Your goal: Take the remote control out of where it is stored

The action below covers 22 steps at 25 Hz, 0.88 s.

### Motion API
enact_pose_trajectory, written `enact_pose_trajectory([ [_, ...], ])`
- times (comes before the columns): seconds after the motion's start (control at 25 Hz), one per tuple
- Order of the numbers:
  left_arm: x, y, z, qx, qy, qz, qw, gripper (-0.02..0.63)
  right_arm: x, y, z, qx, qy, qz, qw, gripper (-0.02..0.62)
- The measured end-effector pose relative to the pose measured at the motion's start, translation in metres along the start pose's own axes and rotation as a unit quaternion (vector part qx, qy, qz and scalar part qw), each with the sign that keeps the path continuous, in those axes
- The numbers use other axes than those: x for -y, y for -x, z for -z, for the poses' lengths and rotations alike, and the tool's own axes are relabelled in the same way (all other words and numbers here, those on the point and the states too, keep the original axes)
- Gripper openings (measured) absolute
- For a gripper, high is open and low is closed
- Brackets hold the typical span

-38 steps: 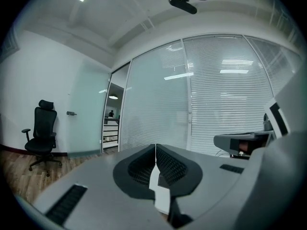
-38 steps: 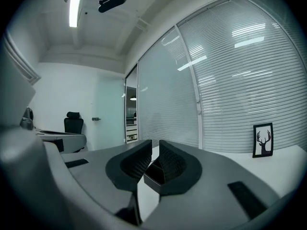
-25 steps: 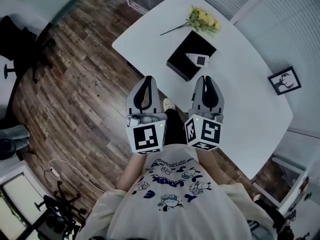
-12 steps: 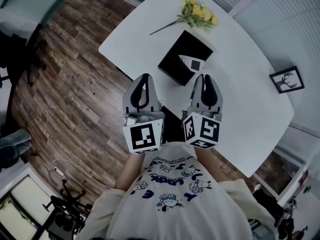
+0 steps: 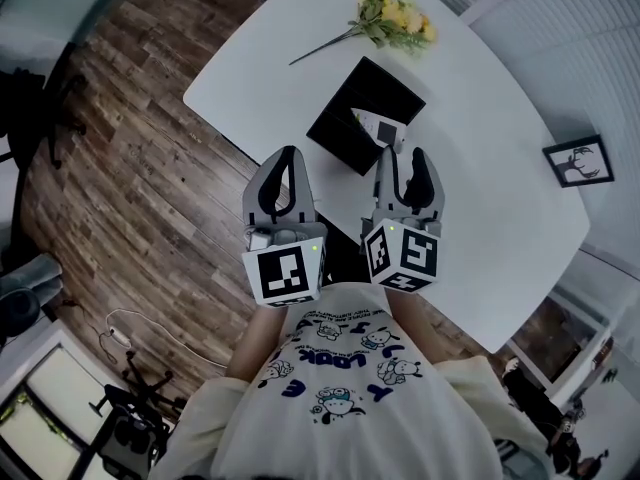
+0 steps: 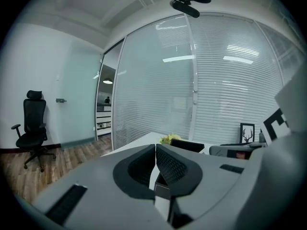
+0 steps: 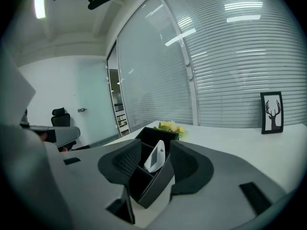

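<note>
1. White, rounded table (image 5: 480, 198) stands on a dark wood-plank floor (image 5: 130, 168), seen from the head view looking steeply down. Glass walls with slatted blinds (image 7: 240, 56) close off the room.
2. A black organizer box (image 5: 345, 118) with inner dividers sits on the table near its middle.
3. The remote control (image 5: 380, 128), white with a small screen, leans tilted in a compartment at about 4 o'clock within the box. It is still stored there.
4. A bunch of yellow flowers (image 5: 398, 16) lies on the table at 12 o'clock from the box, a little apart from it.
5. A framed deer picture (image 5: 580, 160) stands at 3 o'clock from the box, near the table's edge.
6. The left gripper (image 5: 284, 158) is at 7 o'clock from the box, over the table's edge. Its jaws are pressed together with nothing between them.
7. The right gripper (image 5: 402, 158) is at 5 o'clock from the box, just short of its near corner. Its jaws are opening and stand spread. Its own view shows the box and remote through the gap, with neither pad touching them.
8. A black office chair (image 6: 31, 128) stands far off at 9 o'clock in the left gripper view.
9. The person's white cartoon-print shirt (image 5: 340, 378) fills the bottom of the head view.
</note>
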<state>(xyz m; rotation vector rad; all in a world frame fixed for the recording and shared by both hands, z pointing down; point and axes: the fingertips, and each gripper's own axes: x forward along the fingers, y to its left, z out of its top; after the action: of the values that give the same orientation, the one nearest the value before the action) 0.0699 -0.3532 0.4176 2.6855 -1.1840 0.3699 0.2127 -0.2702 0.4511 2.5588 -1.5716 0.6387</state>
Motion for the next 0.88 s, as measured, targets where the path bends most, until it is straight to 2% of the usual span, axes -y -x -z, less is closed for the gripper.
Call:
enact_pose_trajectory([
  [0.52,0.012,-0.022,0.02,-0.024,0.01,0.005,0.9996,0.018,0.012,-0.028,0.033,-0.049,-0.014,-0.009,0.999,0.184],
  [0.88,0.004,-0.029,0.03,-0.039,0.011,-0.008,0.9991,0.018,0.014,-0.039,0.038,-0.054,-0.017,-0.019,0.998,0.179],
])
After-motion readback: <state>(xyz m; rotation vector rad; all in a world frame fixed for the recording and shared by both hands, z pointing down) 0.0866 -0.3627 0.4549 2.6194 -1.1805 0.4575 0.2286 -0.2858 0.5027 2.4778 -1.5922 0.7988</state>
